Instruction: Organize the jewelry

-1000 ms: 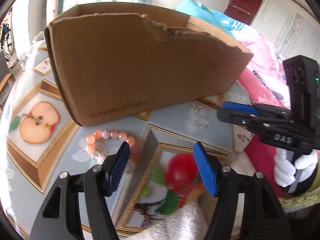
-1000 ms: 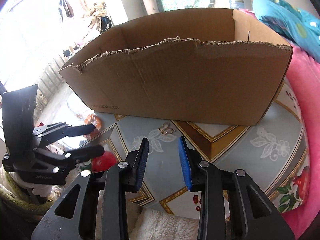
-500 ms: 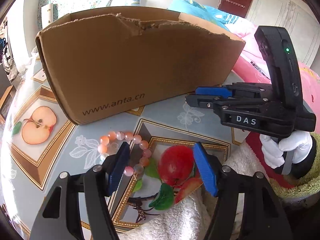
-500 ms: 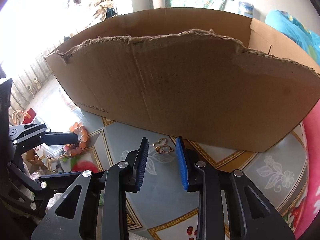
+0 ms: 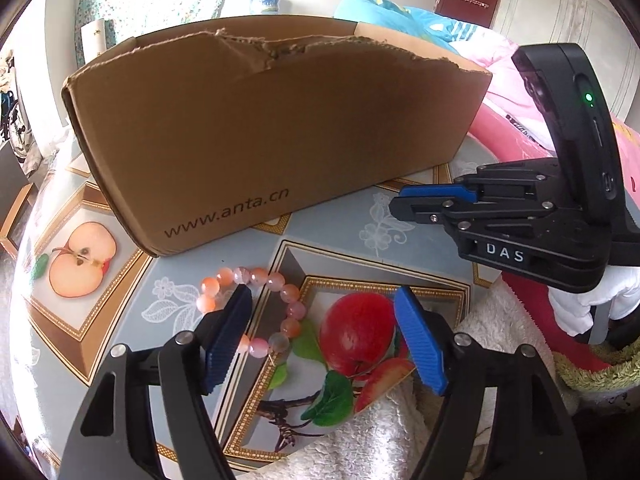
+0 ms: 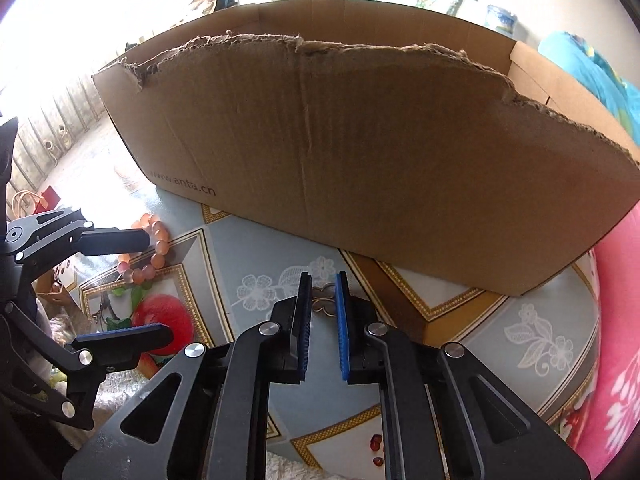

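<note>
A pink and orange bead bracelet (image 5: 280, 292) (image 6: 154, 256) lies on the fruit-print tablecloth in front of a torn cardboard box (image 5: 280, 140) (image 6: 360, 160). My left gripper (image 5: 323, 296) (image 6: 160, 287) hovers over it, open and still opening. Its left finger covers part of the ring, and nothing is gripped. A small gold ornament (image 6: 324, 300) lies nearer the box. My right gripper (image 6: 323, 282) (image 5: 404, 200) straddles it with jaws closing, and the blue pads meet its sides.
The box wall stands close behind both grippers. A white fluffy towel (image 5: 380, 432) hangs over the table's near edge. Pink bedding (image 6: 616, 320) lies to the right. A white-gloved hand (image 5: 580, 308) holds the right gripper.
The right gripper moved forward over the gold ornament and its jaws narrowed around it. The left gripper tilted, bringing the bracelet under its left finger, and its jaws widened a little.
</note>
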### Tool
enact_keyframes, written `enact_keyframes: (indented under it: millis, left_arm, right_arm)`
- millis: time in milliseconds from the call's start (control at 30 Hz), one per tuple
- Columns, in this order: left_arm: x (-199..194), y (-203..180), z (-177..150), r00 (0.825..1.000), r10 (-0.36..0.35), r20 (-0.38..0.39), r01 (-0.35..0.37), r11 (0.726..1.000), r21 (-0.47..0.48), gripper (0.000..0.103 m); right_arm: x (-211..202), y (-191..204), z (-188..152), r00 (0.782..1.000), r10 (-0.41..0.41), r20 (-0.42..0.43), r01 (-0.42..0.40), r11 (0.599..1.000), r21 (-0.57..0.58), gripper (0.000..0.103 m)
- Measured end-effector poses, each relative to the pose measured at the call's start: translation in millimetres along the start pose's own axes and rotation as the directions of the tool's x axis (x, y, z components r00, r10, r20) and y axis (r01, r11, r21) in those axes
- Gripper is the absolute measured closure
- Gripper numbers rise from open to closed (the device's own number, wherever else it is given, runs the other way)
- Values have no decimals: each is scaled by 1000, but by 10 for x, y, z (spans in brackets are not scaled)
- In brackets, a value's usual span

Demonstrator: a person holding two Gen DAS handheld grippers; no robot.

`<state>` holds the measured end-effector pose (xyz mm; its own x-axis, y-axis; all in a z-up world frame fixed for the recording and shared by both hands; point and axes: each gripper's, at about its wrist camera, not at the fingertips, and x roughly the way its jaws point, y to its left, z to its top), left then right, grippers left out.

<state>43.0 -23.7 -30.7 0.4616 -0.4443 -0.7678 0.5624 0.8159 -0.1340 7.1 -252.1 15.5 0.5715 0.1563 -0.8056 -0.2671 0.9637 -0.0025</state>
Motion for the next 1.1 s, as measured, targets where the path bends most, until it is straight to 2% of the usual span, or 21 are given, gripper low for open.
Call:
enact_keyframes:
  millis: [200,333,433,500,633,900,1100]
  left_arm:
    - [-1,-57,-5,1000,20,-6,-20,1000,8,29]
    - [14,-104,1,999,42,-16,-42,999,19,29]
    - [37,-138,7,998,55,-21,-54,998,24,27]
    - [61,-173,9,998,65,-25,-64,998,28,26]
    - [106,-228,39,995,92,-36,-91,995,36,23]
    - [212,-305,96,991,126,-53,-122,991,59,19]
    - [275,-366,120,989,134,-62,-130,989,64,16]
  right_arm:
    - [-92,4,-146,1000,29,3,-29,998,55,93]
    - [-253,-184,-243,997,71,36,-76,987,141,93]
    - [-385,-294,-345,996,67,66,-78,982,174,89]
    - [-411,-317,-382,996,61,72,-74,979,191,79]
    - [-472,-410,-493,995,64,80,-81,971,225,66]
    - [-453,-565,-625,991,89,95,-115,945,306,56]
    - [-454,-688,-678,986,119,120,-154,925,348,53]
